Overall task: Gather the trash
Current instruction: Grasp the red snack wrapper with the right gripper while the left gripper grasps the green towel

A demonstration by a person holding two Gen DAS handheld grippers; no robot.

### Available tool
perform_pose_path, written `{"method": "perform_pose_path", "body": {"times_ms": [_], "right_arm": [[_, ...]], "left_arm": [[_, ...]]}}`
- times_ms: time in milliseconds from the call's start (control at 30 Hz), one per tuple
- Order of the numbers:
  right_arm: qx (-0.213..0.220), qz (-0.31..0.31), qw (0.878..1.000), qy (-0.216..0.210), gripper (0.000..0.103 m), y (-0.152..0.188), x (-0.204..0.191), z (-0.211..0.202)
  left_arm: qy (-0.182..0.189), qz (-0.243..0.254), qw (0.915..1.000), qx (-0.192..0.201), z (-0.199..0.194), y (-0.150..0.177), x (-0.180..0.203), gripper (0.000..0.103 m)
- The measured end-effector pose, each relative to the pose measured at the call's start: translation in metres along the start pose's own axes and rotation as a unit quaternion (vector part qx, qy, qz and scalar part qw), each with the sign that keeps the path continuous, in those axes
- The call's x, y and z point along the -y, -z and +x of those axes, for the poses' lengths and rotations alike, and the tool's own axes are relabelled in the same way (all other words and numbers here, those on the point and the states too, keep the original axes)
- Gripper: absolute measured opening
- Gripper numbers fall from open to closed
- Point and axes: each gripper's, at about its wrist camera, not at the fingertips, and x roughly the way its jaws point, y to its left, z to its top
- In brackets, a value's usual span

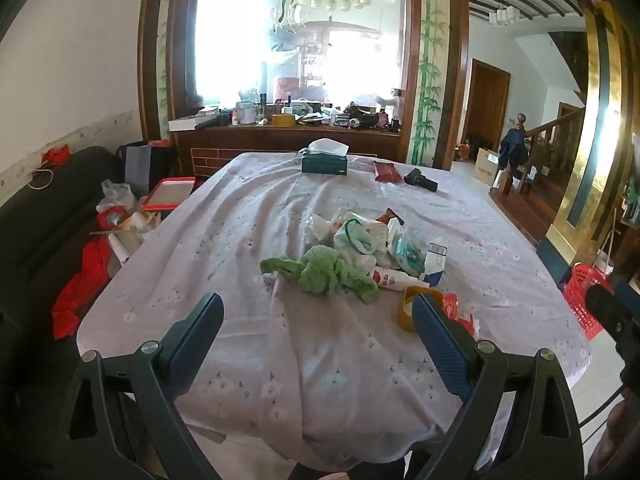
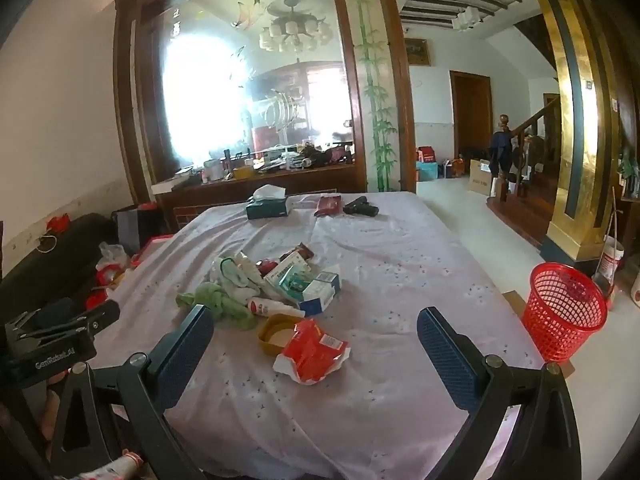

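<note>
The worktop [image 2: 400, 264] is draped in a loose, rumpled lilac cloth [image 1: 248, 240], and that is the biggest hazard: a claw dragged low across it could catch a fold and pull the whole heap of litter along, or off the edge.

The red mesh basket [image 2: 566, 316] stands on the floor off the right side of the worktop, well apart from the litter, so anything gripped weakly has a long carry over open floor in which to drop.

The trash sits in a heap in the middle of the worktop. In it, a green rag [image 1: 324, 274] lies tangled among plastic bags [image 1: 356, 236] and small cartons [image 2: 316, 288]; pinching one could lift or scatter its neighbours.

Nearest, a crumpled red wrapper [image 2: 312, 354] lies against a yellow tape roll [image 2: 276, 332]; a grab at the wrapper may knock the roll rolling.

The left claw [image 1: 316, 312] and right claw [image 2: 316, 328] both hover spread wide over the near edge, holding nothing. A tissue box [image 2: 267, 207] at the far end may be mistaken for rubbish.
</note>
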Motion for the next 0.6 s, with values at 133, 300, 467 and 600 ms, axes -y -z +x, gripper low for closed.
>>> {"method": "perform_pose_path", "body": {"times_ms": [133, 300, 467, 600], "right_arm": [[-0.007, 0.004, 1.0, 0.0, 0.103, -0.002, -0.002, 0.007], [-0.006, 0.002, 1.0, 0.003, 0.103, -0.005, 0.007, 0.01], [-0.01, 0.004, 1.0, -0.003, 0.103, -0.003, 0.015, 0.027], [-0.02, 0.003, 1.0, -0.01, 0.103, -0.002, 0.017, 0.043]], "left_arm": [[0.005, 0.0, 1.0, -0.004, 0.008, -0.004, 0.003, 0.094], [0.004, 0.015, 0.9998, -0.015, 0.029, -0.014, 0.017, 0.094], [-0.004, 0.019, 0.9993, -0.032, 0.05, -0.02, 0.021, 0.094], [-0.014, 0.016, 0.9989, -0.041, 0.062, -0.022, 0.021, 0.094]]}}
